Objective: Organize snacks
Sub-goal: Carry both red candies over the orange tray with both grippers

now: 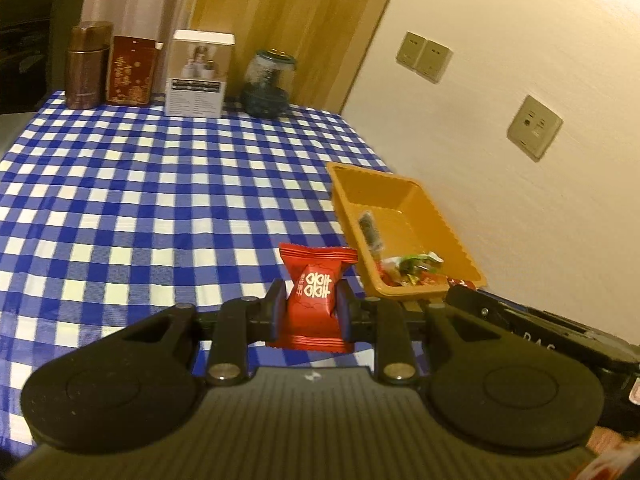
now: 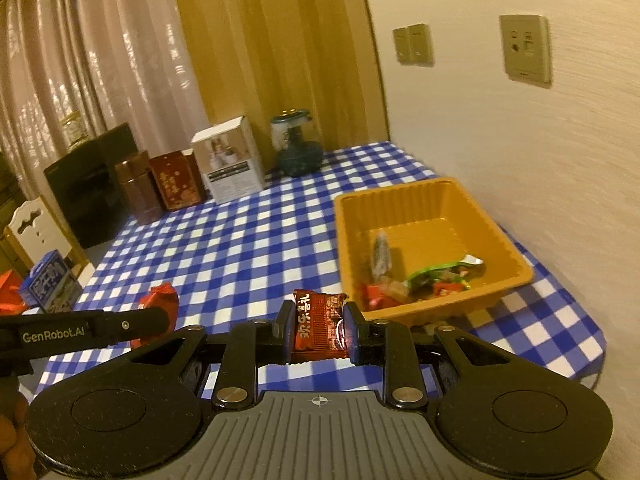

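My left gripper (image 1: 310,300) is shut on a red candy packet (image 1: 314,292) with white characters, held above the blue checked tablecloth (image 1: 160,200), left of the orange tray (image 1: 404,200). My right gripper (image 2: 316,326) is shut on a dark red-brown snack bar (image 2: 318,322), held just left of the orange tray's (image 2: 432,200) near corner. The tray holds several wrapped snacks (image 2: 424,280) at its near end; they also show in the left wrist view (image 1: 408,270). The left gripper with its red packet (image 2: 160,304) shows at the left of the right wrist view.
At the table's far edge stand a brown tin (image 1: 86,66), a red tin (image 1: 130,70), a white box (image 1: 198,74) and a glass jar (image 1: 266,82). A wall with sockets (image 1: 534,128) runs along the right. A blue box (image 2: 50,282) lies at the left.
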The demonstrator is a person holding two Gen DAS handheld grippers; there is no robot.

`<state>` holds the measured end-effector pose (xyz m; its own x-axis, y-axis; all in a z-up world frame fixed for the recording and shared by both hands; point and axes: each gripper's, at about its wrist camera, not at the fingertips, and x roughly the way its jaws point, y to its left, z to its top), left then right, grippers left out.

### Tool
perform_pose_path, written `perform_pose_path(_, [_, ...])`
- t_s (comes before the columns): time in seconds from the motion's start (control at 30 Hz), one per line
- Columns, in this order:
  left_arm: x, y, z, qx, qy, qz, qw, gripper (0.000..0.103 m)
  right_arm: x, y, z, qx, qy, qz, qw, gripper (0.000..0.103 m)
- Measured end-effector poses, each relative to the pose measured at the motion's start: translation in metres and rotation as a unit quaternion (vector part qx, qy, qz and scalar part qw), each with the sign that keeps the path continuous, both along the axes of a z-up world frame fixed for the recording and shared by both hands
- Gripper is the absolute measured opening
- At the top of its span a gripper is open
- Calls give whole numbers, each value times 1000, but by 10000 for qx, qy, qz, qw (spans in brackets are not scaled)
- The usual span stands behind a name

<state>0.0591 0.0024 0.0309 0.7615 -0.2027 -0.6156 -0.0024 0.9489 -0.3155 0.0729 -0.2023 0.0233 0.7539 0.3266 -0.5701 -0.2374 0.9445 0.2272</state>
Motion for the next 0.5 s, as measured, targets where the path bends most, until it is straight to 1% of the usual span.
perform_pose_path(0.5, [20,-45,-1,27,50,-464,9989,23,5,-42,-1,56,-6,-412,9991,26])
